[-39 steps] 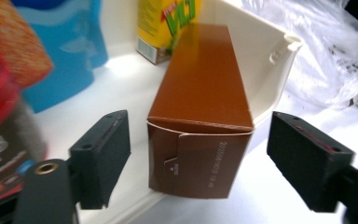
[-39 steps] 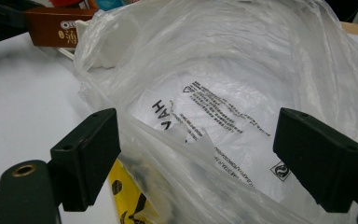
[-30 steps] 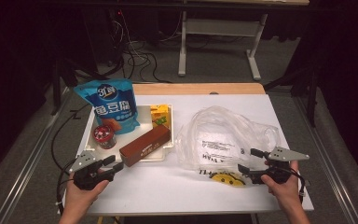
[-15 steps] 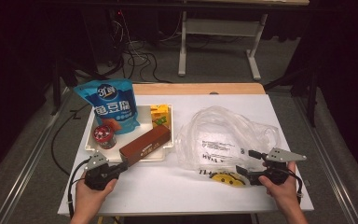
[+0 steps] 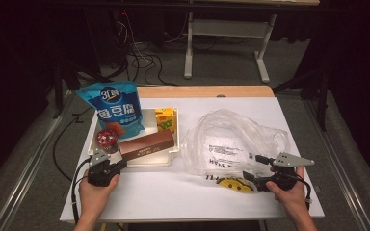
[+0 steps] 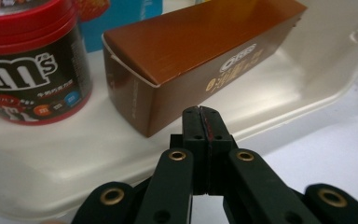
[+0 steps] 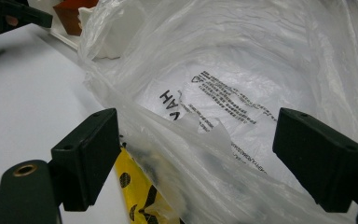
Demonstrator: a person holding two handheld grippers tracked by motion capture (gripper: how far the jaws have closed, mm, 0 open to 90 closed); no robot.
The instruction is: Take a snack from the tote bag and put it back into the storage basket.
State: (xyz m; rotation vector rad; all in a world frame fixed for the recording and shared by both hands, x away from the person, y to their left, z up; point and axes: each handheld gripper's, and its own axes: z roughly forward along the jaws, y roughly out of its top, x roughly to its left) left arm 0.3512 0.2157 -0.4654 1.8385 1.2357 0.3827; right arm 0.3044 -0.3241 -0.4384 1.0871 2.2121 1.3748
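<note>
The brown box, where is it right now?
In the high view the brown box lies in the white tray at table left, beside the candy jar, just ahead of the left gripper.

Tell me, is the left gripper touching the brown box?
Apart. In the left gripper view, the left gripper, jaws shut, stops short of the brown box, with white tray floor showing between them.

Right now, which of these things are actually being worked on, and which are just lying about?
In hand:
- clear plastic bag, its edge between the open right gripper
- brown box in the white tray, just ahead of the shut left gripper

Lying about:
- blue snack pouch
- red-lidded candy jar
- yellow carton
</note>
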